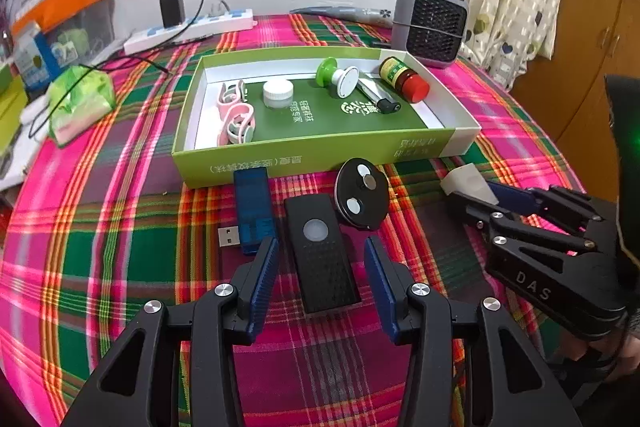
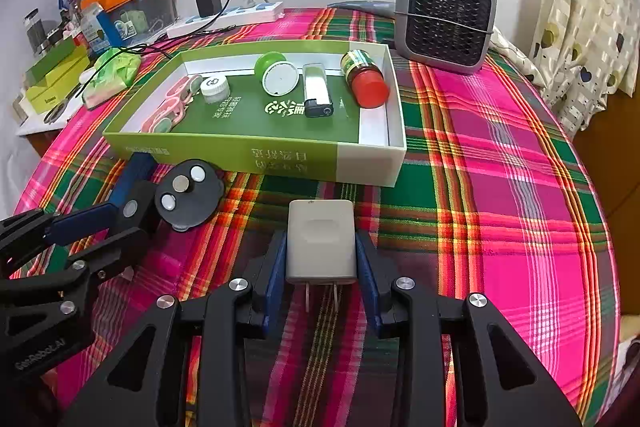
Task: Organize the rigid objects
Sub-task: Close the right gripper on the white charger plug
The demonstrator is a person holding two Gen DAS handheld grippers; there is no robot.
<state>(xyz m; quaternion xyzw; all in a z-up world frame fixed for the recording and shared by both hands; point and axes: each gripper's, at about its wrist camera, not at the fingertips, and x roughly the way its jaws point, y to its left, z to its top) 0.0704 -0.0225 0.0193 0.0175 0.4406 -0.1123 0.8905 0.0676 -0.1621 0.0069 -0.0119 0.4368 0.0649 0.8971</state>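
Hiding most of the white plug adapter (image 1: 470, 183) in the left wrist view, the right gripper (image 1: 486, 193) is leaving only a pale corner showing at 3 o'clock, and a dark sleeve is cutting off the frame edge beyond it. In the right wrist view the adapter (image 2: 321, 241) is sitting square and white on the plaid tablecloth (image 2: 500, 187), its two metal prongs pointing back toward the camera, just at 6 o'clock of the green box (image 2: 256, 157). The right gripper (image 2: 321, 247) is pinching it, blue pads pressing its two sides, and is tilting downward toward the cloth.

The left gripper (image 1: 322, 259) is pointing down too, fingers spread, with a black remote (image 1: 320, 255) lying between them and touching neither pad. A blue USB stick (image 1: 252, 211) is lying at 10 o'clock of the remote, a black round disc (image 1: 362, 199) at 1 o'clock. Inside the box are lying a red-capped bottle (image 2: 366, 79), a lighter (image 2: 317, 91), a small white jar (image 2: 215, 89), a green-and-white spool (image 2: 277, 74) and pink clips (image 2: 168, 109).
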